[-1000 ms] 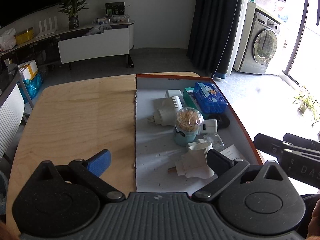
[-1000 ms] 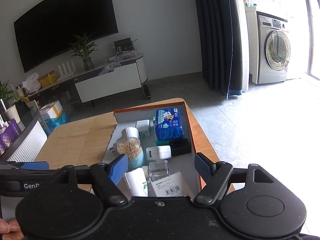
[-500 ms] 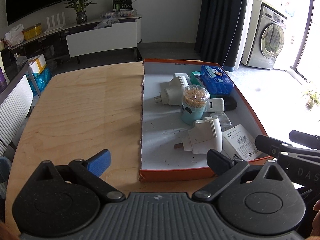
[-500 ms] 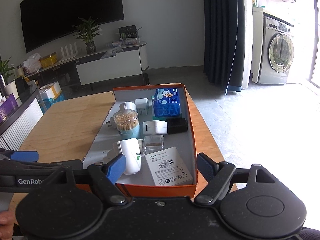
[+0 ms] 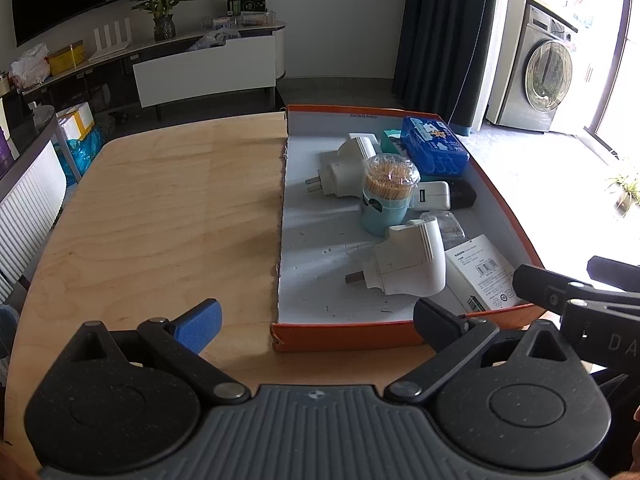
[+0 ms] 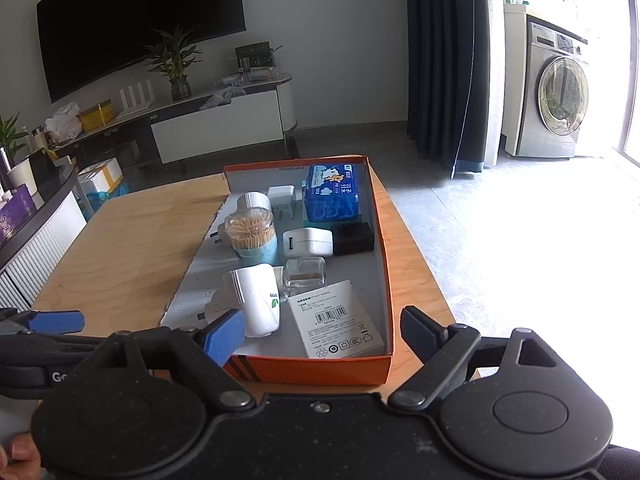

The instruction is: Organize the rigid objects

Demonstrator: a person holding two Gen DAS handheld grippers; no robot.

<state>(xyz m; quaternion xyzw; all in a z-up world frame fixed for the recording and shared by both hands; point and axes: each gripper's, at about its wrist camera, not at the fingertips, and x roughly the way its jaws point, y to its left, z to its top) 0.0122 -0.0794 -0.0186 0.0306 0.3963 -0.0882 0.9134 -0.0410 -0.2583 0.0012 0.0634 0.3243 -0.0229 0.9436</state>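
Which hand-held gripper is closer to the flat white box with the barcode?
Right. The right hand-held gripper sits at the orange box's near wall, just short of the barcode box; the left hand-held gripper is off toward the bare tabletop.

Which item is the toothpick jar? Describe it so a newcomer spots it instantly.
Look in the orange-walled box on the wooden table. Near its middle, left of a white USB charger, stands the toothpick jar. It is the only round upright container: pale blue base, clear domed lid, packed with tan sticks.
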